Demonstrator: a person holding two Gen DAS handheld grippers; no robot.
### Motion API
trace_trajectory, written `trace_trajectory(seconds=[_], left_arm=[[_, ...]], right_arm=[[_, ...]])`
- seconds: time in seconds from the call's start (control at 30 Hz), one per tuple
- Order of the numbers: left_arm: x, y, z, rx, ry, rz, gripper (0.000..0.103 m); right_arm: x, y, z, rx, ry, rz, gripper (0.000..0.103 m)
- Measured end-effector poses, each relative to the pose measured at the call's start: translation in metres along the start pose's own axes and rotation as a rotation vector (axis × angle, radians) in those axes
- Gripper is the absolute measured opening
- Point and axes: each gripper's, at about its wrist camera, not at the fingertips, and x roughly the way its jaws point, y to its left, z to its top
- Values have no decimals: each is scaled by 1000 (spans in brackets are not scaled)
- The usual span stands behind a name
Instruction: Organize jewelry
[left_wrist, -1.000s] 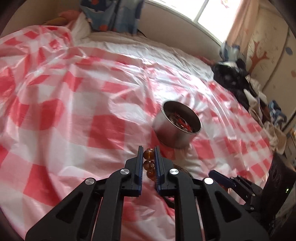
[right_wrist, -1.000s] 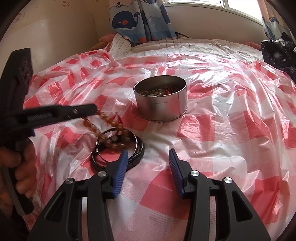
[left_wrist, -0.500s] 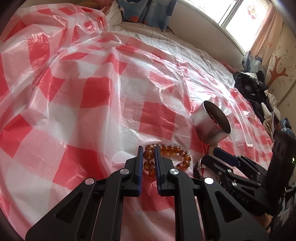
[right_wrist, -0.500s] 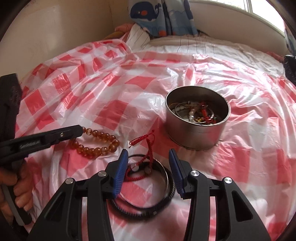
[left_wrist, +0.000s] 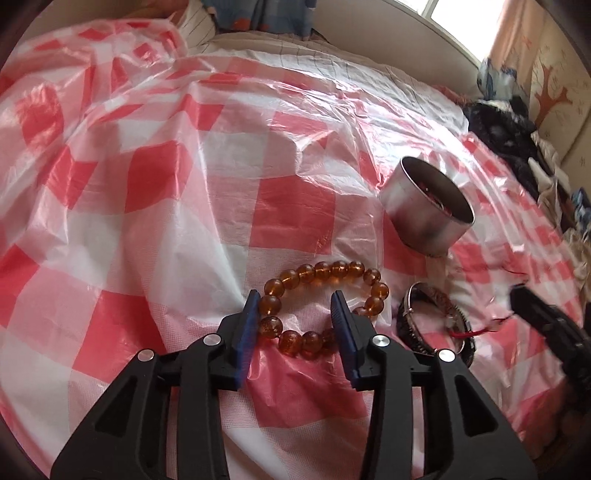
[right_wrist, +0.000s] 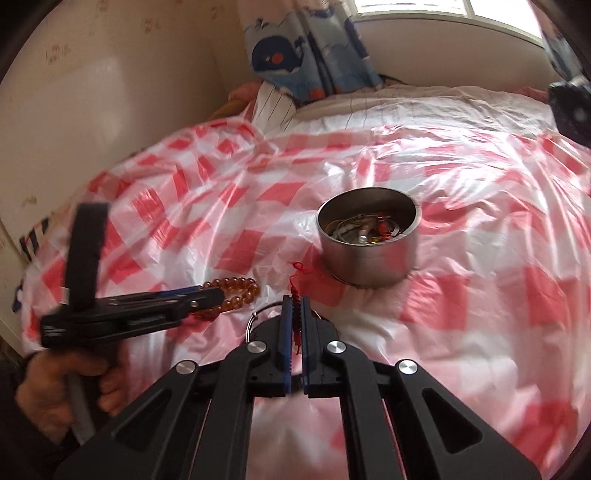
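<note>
An amber bead bracelet (left_wrist: 321, 299) lies flat on the red-checked plastic sheet (left_wrist: 155, 206). My left gripper (left_wrist: 297, 310) is open just above it, fingers either side of its near half. To its right lie dark bangles (left_wrist: 432, 321). My right gripper (right_wrist: 294, 314) is shut on a red cord bracelet (right_wrist: 295, 291) over the bangles, which it mostly hides. The steel tin (right_wrist: 369, 240) stands beyond with several jewelry pieces inside; it also shows in the left wrist view (left_wrist: 424, 206). The beads also show in the right wrist view (right_wrist: 236, 291).
The sheet covers a bed with a white duvet (right_wrist: 424, 107) behind. A whale-print curtain (right_wrist: 310, 55) hangs at the back wall. Dark clothes (left_wrist: 506, 133) pile at the right edge. My left hand and gripper body (right_wrist: 122, 314) sit left of the bangles.
My left gripper has opened and let the amber beads lie on the sheet. My right gripper has closed on the red cord bracelet.
</note>
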Motion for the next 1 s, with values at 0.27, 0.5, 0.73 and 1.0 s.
trace_trajectory(seconds=[0.27, 0.5, 0.73, 1.0], left_arm=[[-31, -22, -3, 82, -61, -114, 10], [-21, -3, -4, 1, -27, -81, 14], [-13, -6, 0, -8, -53, -49, 45], [-1, -38, -4, 156, -16, -3, 10]], right_arm=[[-14, -37, -18, 126, 22, -60, 5], [-7, -41, -27, 143, 54, -107, 48], [3, -30, -25, 56, 59, -192, 66], [30, -30, -23, 1, 107, -246, 15]])
